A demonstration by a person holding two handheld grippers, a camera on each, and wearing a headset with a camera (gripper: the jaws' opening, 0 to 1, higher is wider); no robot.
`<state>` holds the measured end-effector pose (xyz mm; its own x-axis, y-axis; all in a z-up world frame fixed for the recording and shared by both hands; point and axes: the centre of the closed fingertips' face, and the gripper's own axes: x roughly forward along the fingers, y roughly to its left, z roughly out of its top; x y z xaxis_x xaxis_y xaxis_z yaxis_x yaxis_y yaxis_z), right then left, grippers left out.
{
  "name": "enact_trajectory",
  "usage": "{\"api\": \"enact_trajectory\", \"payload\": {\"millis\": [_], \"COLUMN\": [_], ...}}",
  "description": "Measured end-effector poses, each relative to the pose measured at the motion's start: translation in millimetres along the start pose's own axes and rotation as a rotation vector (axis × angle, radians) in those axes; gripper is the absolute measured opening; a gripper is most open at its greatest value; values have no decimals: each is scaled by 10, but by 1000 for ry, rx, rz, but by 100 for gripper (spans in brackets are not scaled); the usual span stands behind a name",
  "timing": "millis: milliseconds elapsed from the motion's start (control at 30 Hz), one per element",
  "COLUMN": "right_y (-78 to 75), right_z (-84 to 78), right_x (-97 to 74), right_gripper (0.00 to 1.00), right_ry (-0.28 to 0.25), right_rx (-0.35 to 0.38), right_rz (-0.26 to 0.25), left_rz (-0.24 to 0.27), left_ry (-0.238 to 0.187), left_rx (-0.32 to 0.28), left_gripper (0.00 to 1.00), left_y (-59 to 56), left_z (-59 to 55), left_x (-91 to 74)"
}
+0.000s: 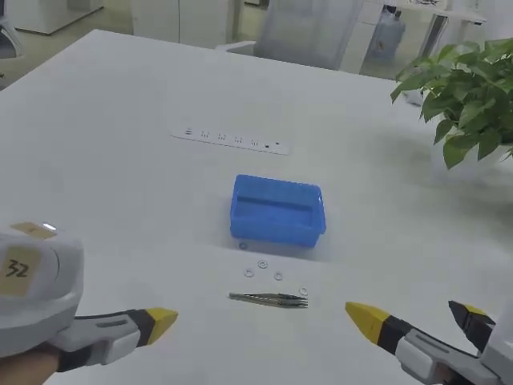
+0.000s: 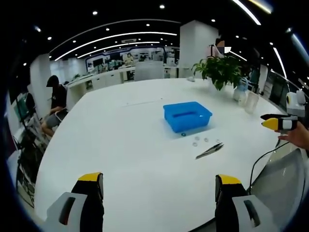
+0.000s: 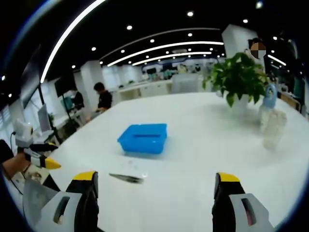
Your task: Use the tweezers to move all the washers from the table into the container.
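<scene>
A blue rectangular container stands mid-table. Just in front of it lie several small metal washers, scattered loosely, and the tweezers lie flat on the table nearest me. My left gripper is open and holds nothing; one yellow fingertip shows at the lower left, well short of the tweezers. My right gripper is open too, low at the right, a short way right of the tweezers. In the left gripper view the container and washers lie ahead to the right.
A white power strip lies on the table behind the container. A potted plant stands at the far right, with bottles near it. An office chair is at the far edge. People sit at desks beyond.
</scene>
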<state>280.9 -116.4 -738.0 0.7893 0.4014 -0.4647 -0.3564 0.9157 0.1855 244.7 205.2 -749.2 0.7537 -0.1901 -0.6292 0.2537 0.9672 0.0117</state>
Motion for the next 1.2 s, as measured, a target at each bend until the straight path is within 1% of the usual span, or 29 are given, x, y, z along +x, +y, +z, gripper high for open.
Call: {"api": "enact_trajectory", "payload": {"millis": [167, 500, 567, 667, 767, 900, 1000, 1100, 1200], "right_y": [-15, -47, -57, -73, -55, -42, -28, -7, 21], "right_z": [13, -31, -24, -14, 15, 32, 42, 28, 42], "right_x": [5, 34, 39, 51, 61, 89, 111, 136, 140], "right_gripper": [99, 99, 99, 99, 99, 99, 99, 99, 94], "right_ry": [-2, 14, 11, 11, 8, 8, 8, 24, 28], "right_rx": [-1, 0, 1, 2, -8, -18, -40, -81, -117], "right_rz": [-2, -2, -3, -4, -4, -2, 2, 1, -1], "left_rz": [-1, -3, -8, -22, -32, -36, -41, -41, -48], "left_ry": [5, 11, 13, 2, -5, -6, -15, -17, -31], "left_rx": [-1, 8, 14, 15, 7, 13, 16, 27, 34], "left_gripper": [99, 98, 98, 99, 99, 99, 99, 99, 96], "left_y": [5, 21, 13, -18, -45, -58, -64, -68, -81], "left_z": [-10, -5, -4, 13, 28, 43, 65, 86, 126], "left_x": [6, 34, 41, 53, 68, 86, 100, 126, 143]}}
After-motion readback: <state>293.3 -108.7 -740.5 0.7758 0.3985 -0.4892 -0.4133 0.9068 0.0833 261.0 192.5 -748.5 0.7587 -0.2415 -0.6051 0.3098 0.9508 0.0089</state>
